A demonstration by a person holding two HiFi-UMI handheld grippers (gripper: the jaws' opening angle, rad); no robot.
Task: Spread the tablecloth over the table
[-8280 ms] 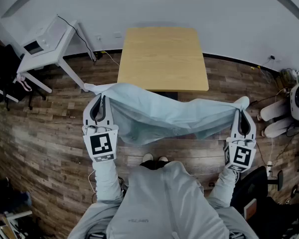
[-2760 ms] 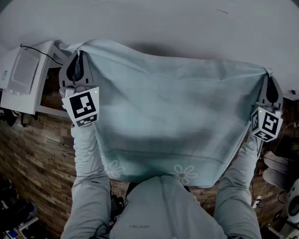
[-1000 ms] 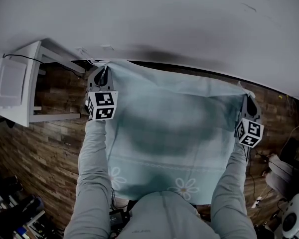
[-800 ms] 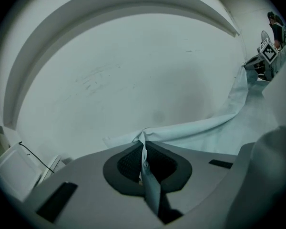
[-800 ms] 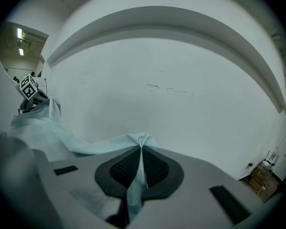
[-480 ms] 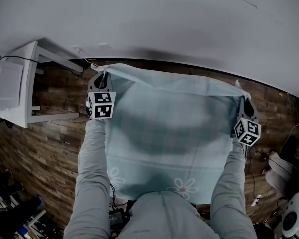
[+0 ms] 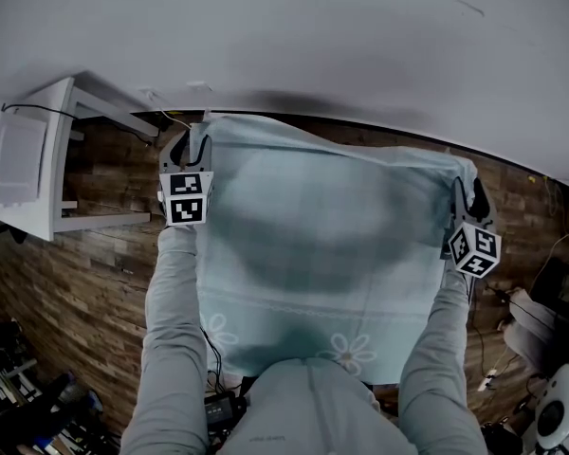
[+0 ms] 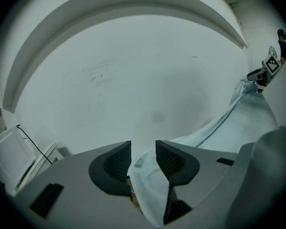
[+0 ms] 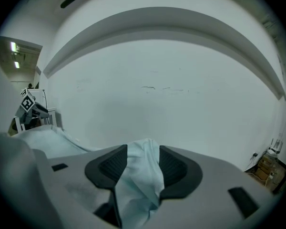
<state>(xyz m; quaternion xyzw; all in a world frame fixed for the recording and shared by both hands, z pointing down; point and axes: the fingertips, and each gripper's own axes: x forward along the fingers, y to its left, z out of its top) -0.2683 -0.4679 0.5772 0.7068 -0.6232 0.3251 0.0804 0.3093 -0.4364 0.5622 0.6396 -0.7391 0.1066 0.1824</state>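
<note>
Left gripper, right gripper: jaws opening, tablecloth corners loose between them, pinched a moment ago; spread likely done

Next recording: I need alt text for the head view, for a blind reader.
Seen from above, a pale blue tablecloth lies spread out in front of a person. The left gripper and right gripper are at its two far corners, jaws opening with cloth between them. A white desk stands at left on a wood floor.
</note>
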